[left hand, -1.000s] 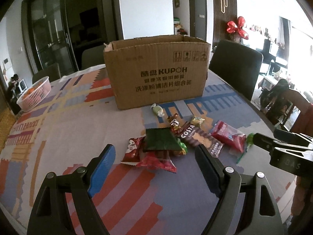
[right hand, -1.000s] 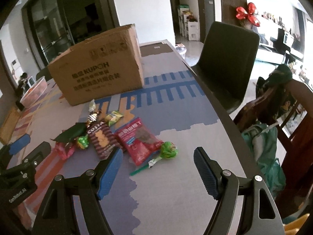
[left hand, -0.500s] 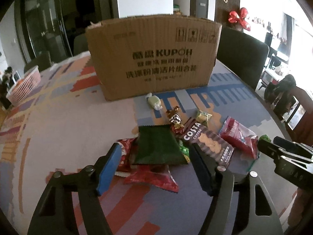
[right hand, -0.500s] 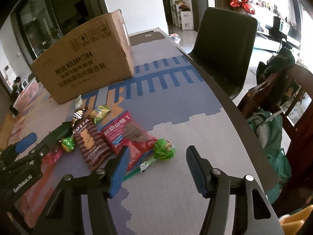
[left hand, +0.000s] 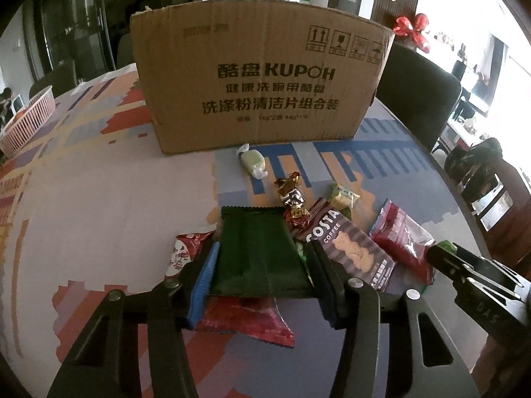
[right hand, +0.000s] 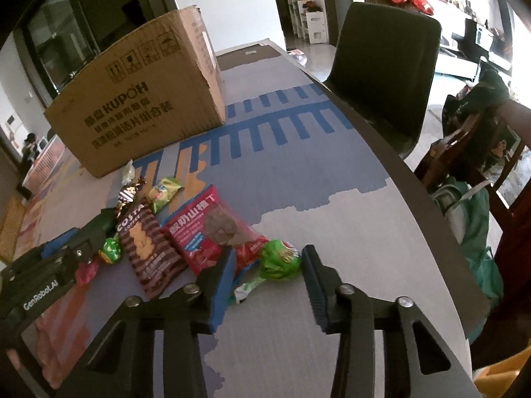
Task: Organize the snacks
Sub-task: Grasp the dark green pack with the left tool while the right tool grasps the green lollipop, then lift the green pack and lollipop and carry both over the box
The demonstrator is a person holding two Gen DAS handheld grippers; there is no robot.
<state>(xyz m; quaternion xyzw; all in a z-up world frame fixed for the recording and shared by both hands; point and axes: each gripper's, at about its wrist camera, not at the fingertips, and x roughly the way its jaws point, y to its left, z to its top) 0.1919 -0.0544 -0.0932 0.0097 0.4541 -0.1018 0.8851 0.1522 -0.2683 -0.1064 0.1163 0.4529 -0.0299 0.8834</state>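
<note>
The left hand-held gripper (left hand: 262,265) has been closing, and its pads now meet both edges of the dark green packet (left hand: 257,248) on the near surface (left hand: 109,192); the limp film could buckle and drag the red wrapper (left hand: 245,323) lying beneath it. The right hand-held gripper (right hand: 265,273) has also been closing astride the green lollipop (right hand: 278,260), not yet pinching; the round head could squirt out, or catch the red packet (right hand: 215,229) touching it. The cardboard box (left hand: 262,79) stands at the far side.
</note>
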